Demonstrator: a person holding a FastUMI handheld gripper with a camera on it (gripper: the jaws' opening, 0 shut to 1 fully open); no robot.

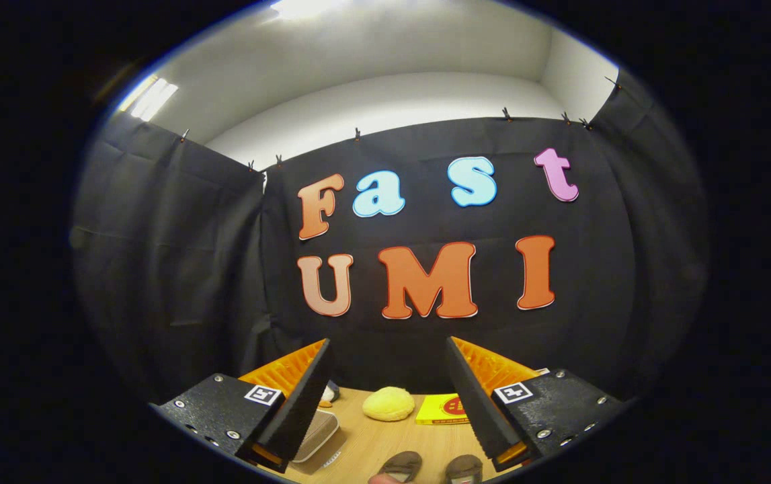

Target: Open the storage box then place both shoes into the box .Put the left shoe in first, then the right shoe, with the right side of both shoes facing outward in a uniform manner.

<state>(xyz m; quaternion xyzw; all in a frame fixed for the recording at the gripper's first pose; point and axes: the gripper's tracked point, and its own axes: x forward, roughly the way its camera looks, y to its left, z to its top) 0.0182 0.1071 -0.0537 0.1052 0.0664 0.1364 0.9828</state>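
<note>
Gripper [388, 366] raised and level, fingers spread wide apart with nothing between them, aimed at the black cloth wall [170, 269] rather than down at the wooden tabletop [385, 447]. Low between the fingers, close under the camera: two brown shoes [433, 466] side by side, only partly in sight, untouched. Just inside the left finger, a pale grey flat thing [316, 433] lying on the table; cannot tell whether this is the storage box. Further ahead, between the fingers: a yellow bun-shaped lump [389, 404], and just beside it a flat yellow packet [440, 410] near the right finger. Above the cloth, white wall and ceiling lights [148, 98].
</note>
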